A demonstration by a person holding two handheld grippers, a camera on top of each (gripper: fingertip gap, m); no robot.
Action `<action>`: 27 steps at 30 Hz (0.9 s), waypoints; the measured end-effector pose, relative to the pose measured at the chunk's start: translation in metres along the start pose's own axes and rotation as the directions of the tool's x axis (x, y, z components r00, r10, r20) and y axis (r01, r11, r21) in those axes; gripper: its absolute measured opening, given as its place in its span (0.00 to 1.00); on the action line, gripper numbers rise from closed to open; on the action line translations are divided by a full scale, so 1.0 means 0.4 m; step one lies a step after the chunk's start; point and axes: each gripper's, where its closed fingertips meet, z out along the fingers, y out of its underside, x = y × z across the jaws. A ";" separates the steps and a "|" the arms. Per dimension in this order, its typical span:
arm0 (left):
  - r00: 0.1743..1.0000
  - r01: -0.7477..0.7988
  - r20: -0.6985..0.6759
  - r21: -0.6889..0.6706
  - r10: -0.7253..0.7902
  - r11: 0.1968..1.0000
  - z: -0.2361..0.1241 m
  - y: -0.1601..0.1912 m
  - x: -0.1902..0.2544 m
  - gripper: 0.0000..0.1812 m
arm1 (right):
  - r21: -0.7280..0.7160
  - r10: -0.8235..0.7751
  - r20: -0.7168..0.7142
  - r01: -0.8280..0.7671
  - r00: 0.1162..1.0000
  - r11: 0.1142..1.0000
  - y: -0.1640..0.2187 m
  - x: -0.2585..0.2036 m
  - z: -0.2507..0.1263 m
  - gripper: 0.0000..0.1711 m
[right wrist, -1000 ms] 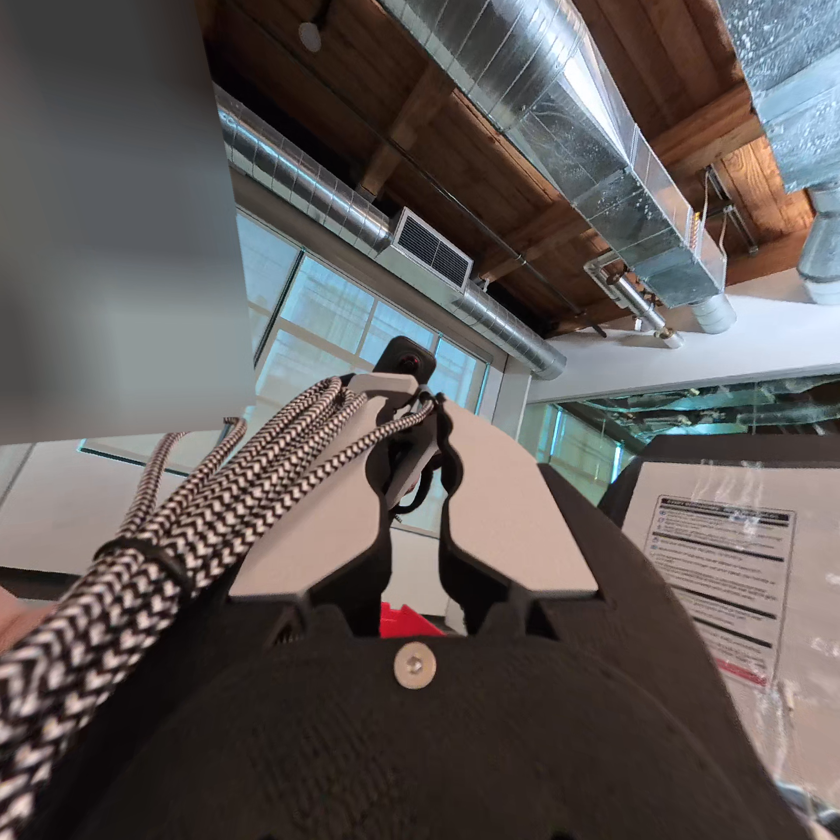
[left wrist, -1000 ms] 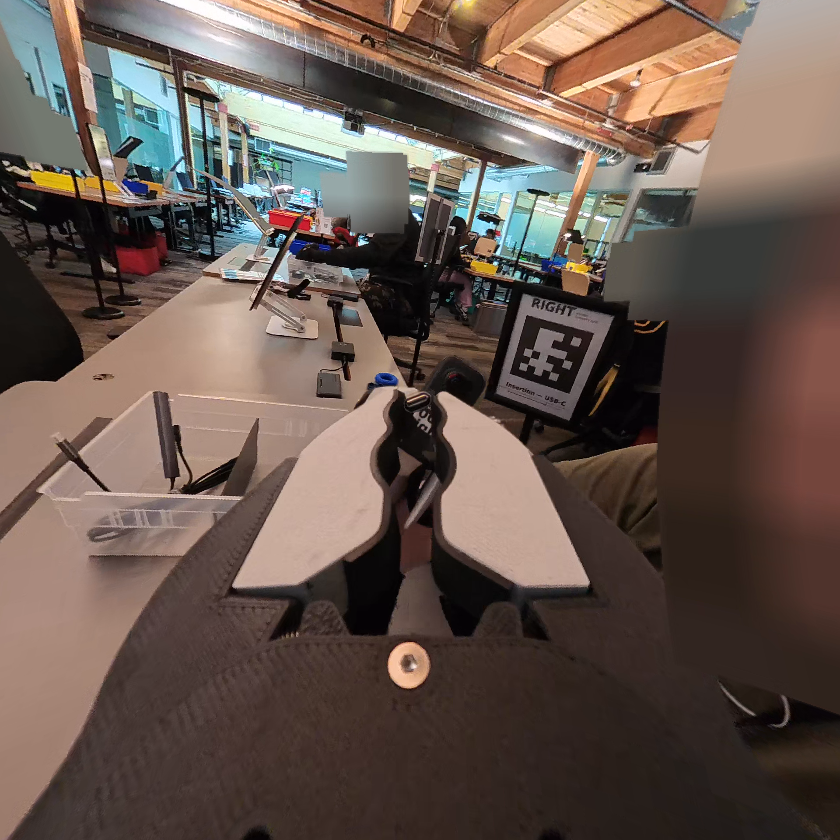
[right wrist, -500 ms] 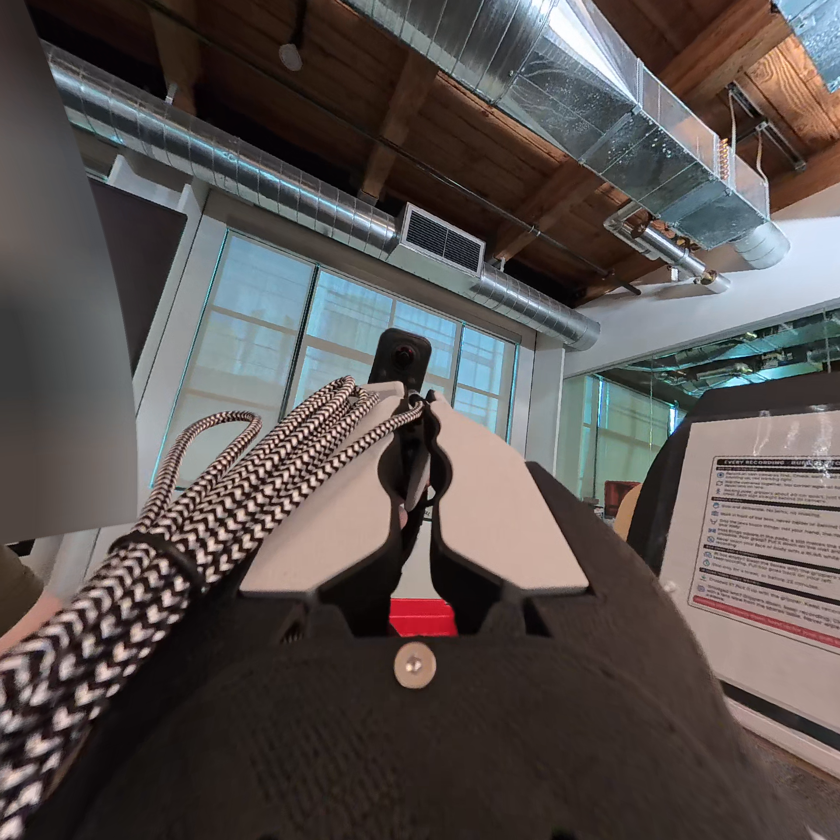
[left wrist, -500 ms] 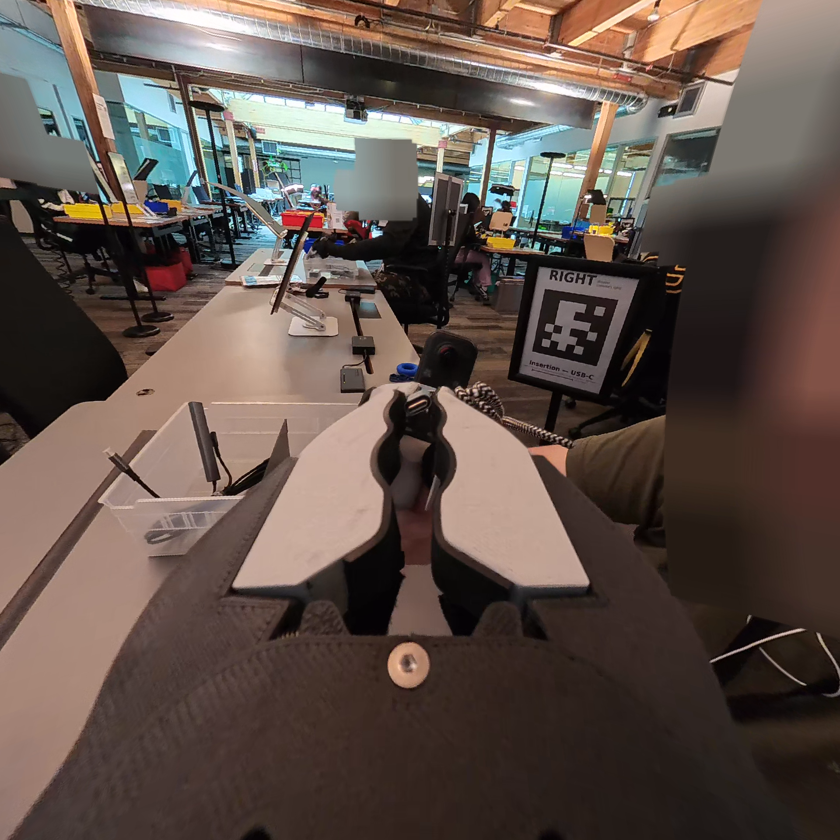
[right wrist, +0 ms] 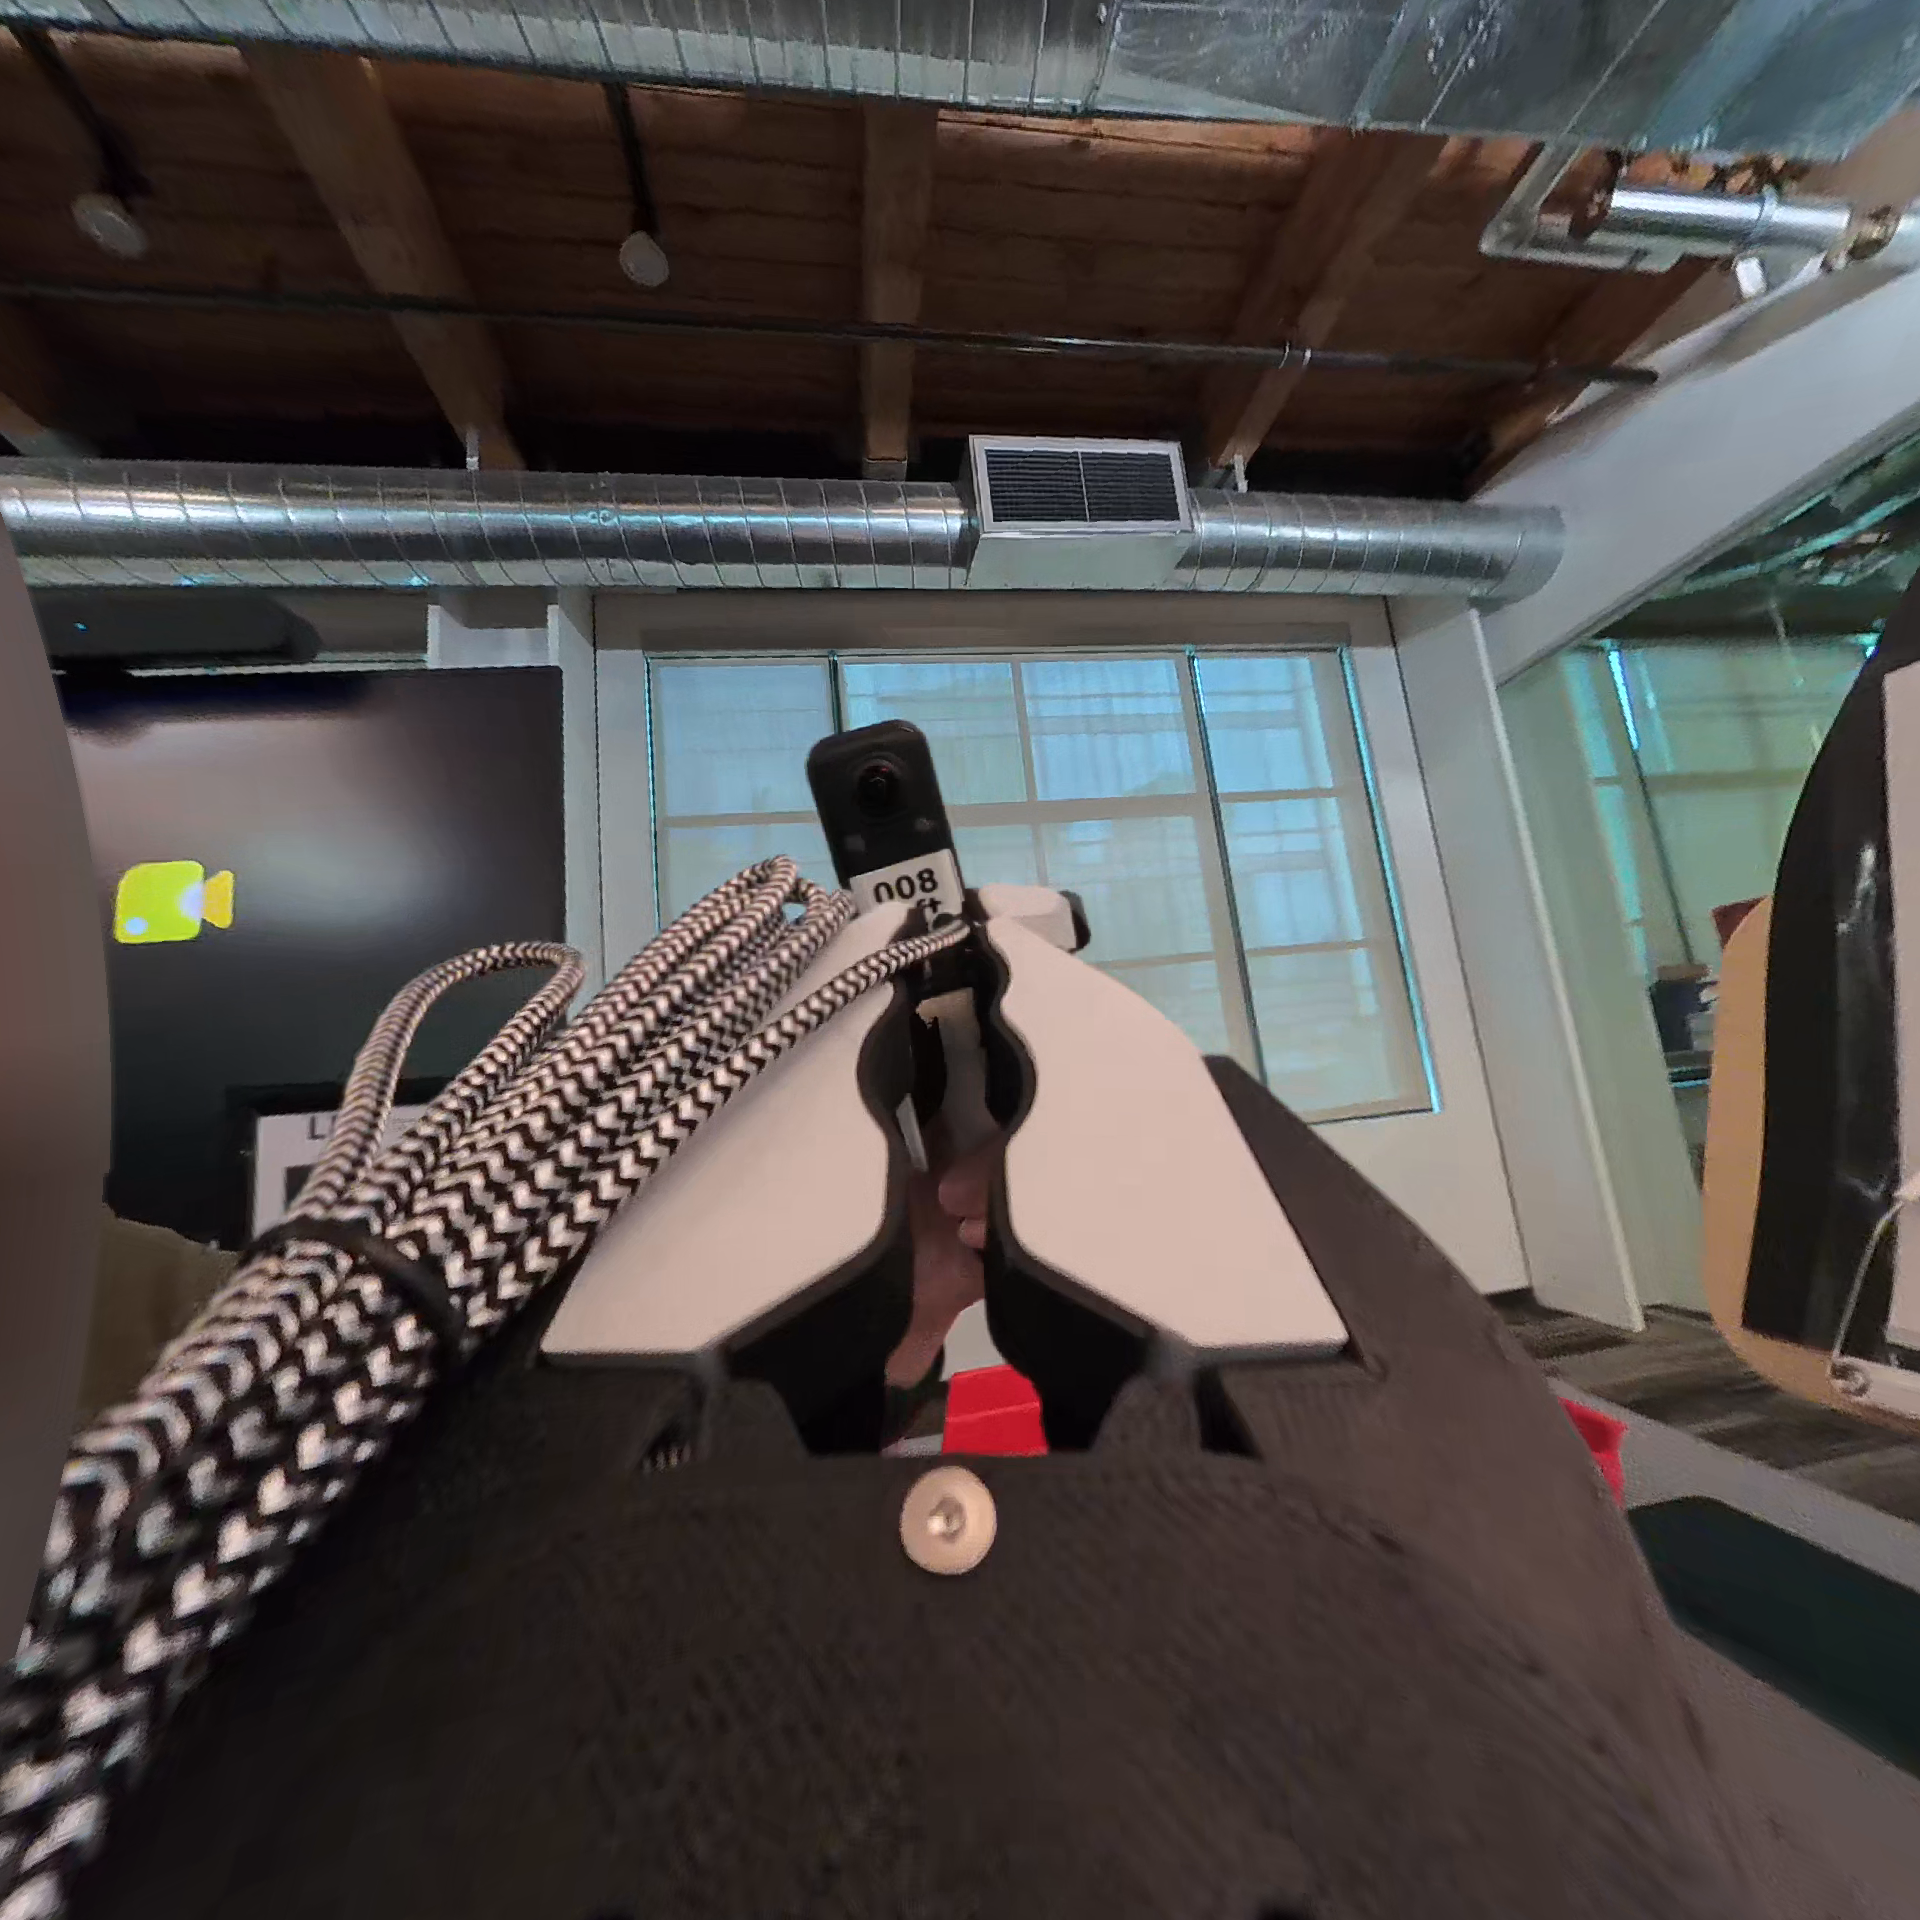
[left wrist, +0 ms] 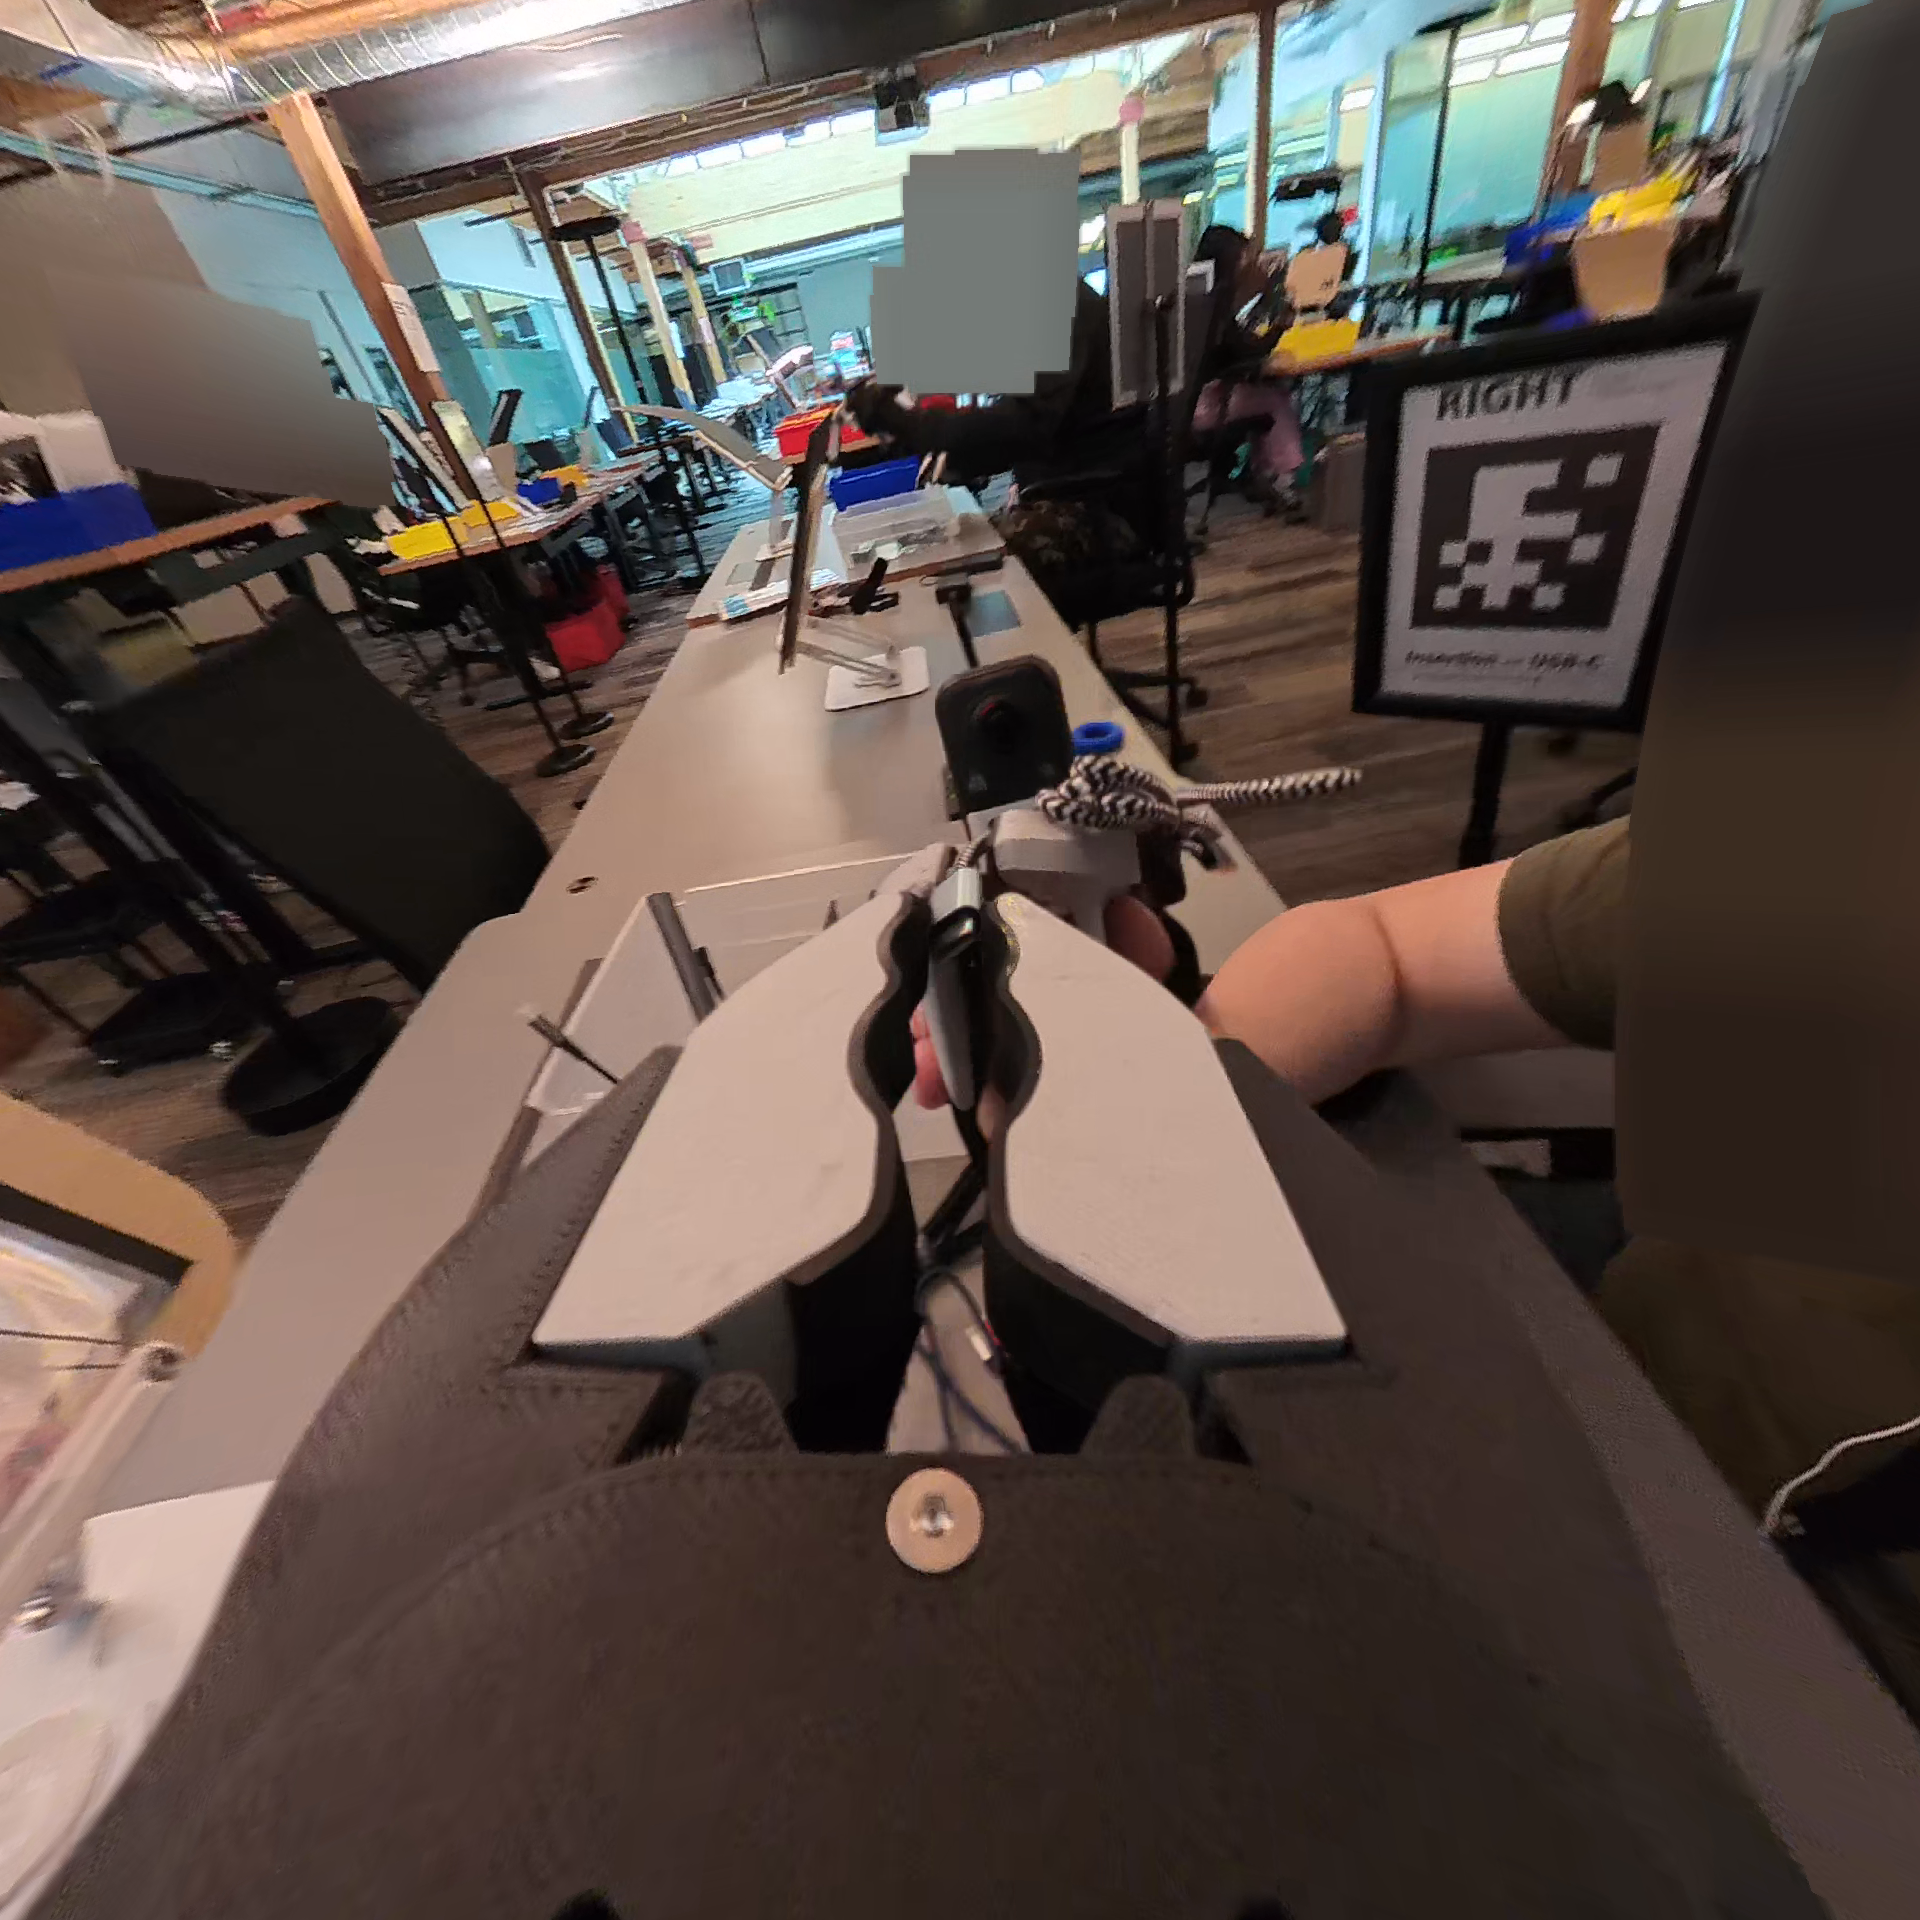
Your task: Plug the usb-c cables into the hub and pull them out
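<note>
Alignment matters: left gripper [left wrist: 951, 914] clamps the slim grey metal hub [left wrist: 952, 971]; right gripper [right wrist: 961, 940] pinches the black-and-white braided cable [right wrist: 499, 1101] plug. Push straight, without twisting.

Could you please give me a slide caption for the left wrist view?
Left claw grips the grey hub facing the right claw, draped with braided cable.

Cable [right wrist: 436, 1132]: braided black-and-white cloth sheath. Hub [left wrist: 954, 971]: smooth grey metal look. Table [left wrist: 769, 790]: matt grey top. Bin [left wrist: 634, 977]: clear plastic. Duct [right wrist: 499, 520]: ribbed bright metal. Ceiling beams [right wrist: 894, 239]: rough wood.
</note>
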 end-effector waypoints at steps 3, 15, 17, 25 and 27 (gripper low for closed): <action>0.994 -0.096 0.045 -0.044 0.098 0.994 -0.010 0.008 -0.004 0.05 | -0.038 0.041 -0.005 -0.042 0.999 0.998 0.009 0.004 0.006 0.05; 0.952 -0.250 0.129 -0.196 0.278 0.948 -0.042 0.040 -0.025 0.04 | -0.190 0.205 -0.049 -0.211 0.978 0.959 0.050 0.032 0.019 0.01; 0.955 -0.244 0.124 -0.187 0.270 0.951 -0.043 0.038 -0.023 0.04 | -0.210 0.215 -0.036 -0.218 0.976 0.953 0.051 0.030 0.019 0.01; 0.948 -0.261 0.131 -0.204 0.291 0.943 -0.047 0.044 -0.021 0.04 | -0.251 0.254 -0.003 -0.246 0.967 0.936 0.063 0.028 0.017 0.01; 0.947 -0.248 0.152 -0.207 0.281 0.946 -0.047 0.048 -0.023 0.07 | -0.266 0.218 0.010 -0.207 0.976 0.942 0.065 0.032 0.013 0.01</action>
